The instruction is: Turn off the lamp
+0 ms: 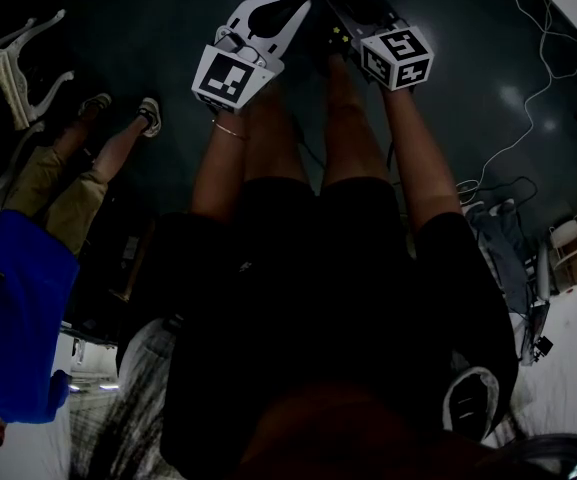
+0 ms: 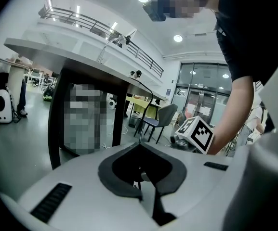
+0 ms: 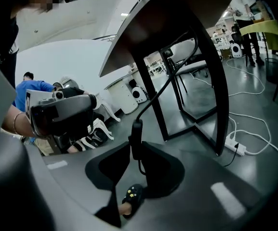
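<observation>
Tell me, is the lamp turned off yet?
Done: the right tool is at the switch on the cord under the table. In hand: pinching it. Left: clicking it off. No lamp shows. The left tool is shut, empty.

left gripper (image 1: 286, 13): white shell | marker cube (image 1: 230, 78): black-and-white squares | inline switch (image 3: 136, 138): black | cord (image 3: 151, 101): black | table leg (image 3: 217, 81): black | power strip (image 3: 238, 148): white | bystander shirt (image 1: 18, 318): blue | shoe (image 3: 133, 196): black, yellow dots | floor (image 3: 259, 105): dark grey
</observation>
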### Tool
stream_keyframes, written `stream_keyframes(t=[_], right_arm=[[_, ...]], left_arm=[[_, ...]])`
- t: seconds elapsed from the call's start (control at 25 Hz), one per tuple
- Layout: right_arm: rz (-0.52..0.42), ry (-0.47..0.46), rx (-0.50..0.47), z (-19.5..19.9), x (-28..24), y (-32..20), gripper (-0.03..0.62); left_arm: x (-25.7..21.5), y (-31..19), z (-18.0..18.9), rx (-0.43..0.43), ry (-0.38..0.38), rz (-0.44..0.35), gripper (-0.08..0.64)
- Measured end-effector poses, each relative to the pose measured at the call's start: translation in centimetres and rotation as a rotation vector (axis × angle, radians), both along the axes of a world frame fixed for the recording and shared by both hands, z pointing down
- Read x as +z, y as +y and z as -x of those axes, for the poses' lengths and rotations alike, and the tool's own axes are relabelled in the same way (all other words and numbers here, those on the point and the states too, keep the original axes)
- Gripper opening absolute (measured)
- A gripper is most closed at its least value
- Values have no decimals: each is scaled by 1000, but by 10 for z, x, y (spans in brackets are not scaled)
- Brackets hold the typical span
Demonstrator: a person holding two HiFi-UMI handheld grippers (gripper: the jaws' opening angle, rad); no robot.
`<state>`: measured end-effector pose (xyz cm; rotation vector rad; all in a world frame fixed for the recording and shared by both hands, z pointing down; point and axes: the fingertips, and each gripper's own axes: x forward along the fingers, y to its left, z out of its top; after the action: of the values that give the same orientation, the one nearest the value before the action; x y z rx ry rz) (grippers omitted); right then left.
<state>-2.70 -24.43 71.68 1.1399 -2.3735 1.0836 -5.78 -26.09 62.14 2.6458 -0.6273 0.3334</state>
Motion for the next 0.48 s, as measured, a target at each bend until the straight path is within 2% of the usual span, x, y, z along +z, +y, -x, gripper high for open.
stream_keyframes(t=[0.2,0.48], right_arm=[[-11,0,30,-10,-2,-2,75],[-39,-30,75,-22,-18,-6,84]], left_arm=[[-2,-2,-5,28,-11,-22,6],[-9,-2,-11,17,-14,-26,6]])
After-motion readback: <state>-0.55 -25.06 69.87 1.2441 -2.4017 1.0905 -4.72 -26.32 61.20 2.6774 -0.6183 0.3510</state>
